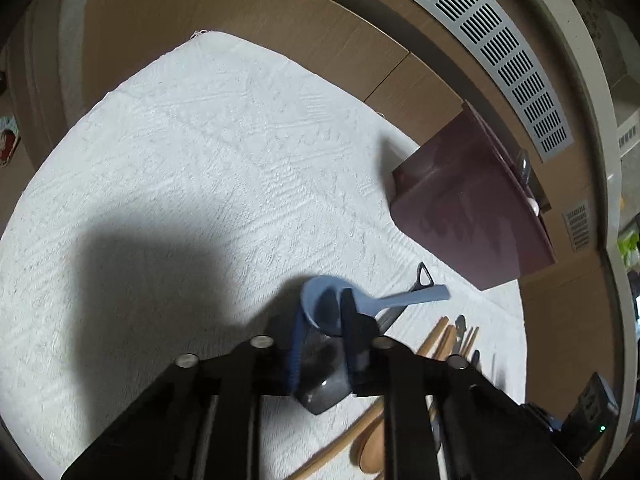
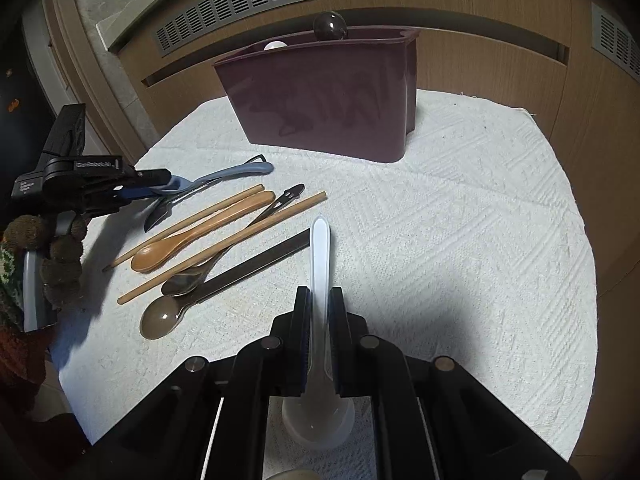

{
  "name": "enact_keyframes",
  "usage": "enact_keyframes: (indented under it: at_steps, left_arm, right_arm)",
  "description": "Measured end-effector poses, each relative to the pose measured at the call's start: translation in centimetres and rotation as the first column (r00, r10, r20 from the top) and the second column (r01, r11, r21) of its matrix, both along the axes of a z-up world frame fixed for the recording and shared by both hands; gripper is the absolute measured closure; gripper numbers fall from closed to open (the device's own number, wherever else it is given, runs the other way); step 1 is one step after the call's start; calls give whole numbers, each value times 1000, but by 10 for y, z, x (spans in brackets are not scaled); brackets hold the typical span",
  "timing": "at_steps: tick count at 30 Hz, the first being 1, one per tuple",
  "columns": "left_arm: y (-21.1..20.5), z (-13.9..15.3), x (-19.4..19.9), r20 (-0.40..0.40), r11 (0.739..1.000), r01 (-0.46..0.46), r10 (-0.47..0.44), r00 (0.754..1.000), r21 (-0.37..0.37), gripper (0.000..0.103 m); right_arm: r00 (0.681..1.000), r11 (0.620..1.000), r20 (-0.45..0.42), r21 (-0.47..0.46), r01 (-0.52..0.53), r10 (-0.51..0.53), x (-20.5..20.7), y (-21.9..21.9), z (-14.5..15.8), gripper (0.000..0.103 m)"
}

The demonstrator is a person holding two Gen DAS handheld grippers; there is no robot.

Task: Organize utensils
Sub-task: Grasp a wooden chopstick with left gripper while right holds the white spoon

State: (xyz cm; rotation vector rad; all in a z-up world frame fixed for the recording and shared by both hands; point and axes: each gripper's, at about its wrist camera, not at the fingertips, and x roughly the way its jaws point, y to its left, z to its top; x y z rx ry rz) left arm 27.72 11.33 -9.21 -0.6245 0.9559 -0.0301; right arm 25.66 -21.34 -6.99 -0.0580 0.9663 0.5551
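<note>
A pale blue spoon (image 1: 404,300) lies on the white towel (image 1: 180,168), and my left gripper (image 1: 322,308) is shut on the rim of its bowl. A dark grey spoon (image 1: 320,396) lies right under it. From the right wrist view the left gripper (image 2: 166,182) sits at the left end of the utensil row, on the blue spoon (image 2: 240,170). My right gripper (image 2: 320,308) is shut on the handle of a white translucent spoon (image 2: 321,248), whose bowl lies behind the jaws. A maroon utensil caddy (image 2: 328,96) stands upright at the back of the towel.
Between the grippers lie a wooden spoon (image 2: 200,236), wooden chopsticks (image 2: 224,248), a metal spoon (image 2: 188,280), a brown translucent spoon (image 2: 160,320) and a black spoon (image 2: 160,212). Two round utensil ends poke out of the caddy (image 1: 460,208). A gloved hand (image 2: 60,256) holds the left gripper. Wooden cabinet fronts stand behind.
</note>
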Motion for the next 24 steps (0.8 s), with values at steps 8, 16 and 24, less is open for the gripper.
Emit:
enact_keyframes:
  at_steps: [8, 16, 24]
  left_arm:
    - [-29, 64, -24, 245, 950, -6, -74, 967, 312, 97]
    - [-42, 107, -40, 333, 915, 1, -148, 931, 404, 96]
    - [-9, 53, -37, 185, 993, 3, -24, 982, 117, 75]
  right_arm:
    - [1000, 1000, -3, 26, 6, -6, -1, -2, 2, 94]
    - [999, 999, -33, -45, 22, -23, 10, 11, -4, 92]
    - [1000, 994, -24, -112, 10, -13, 24, 35, -7, 85]
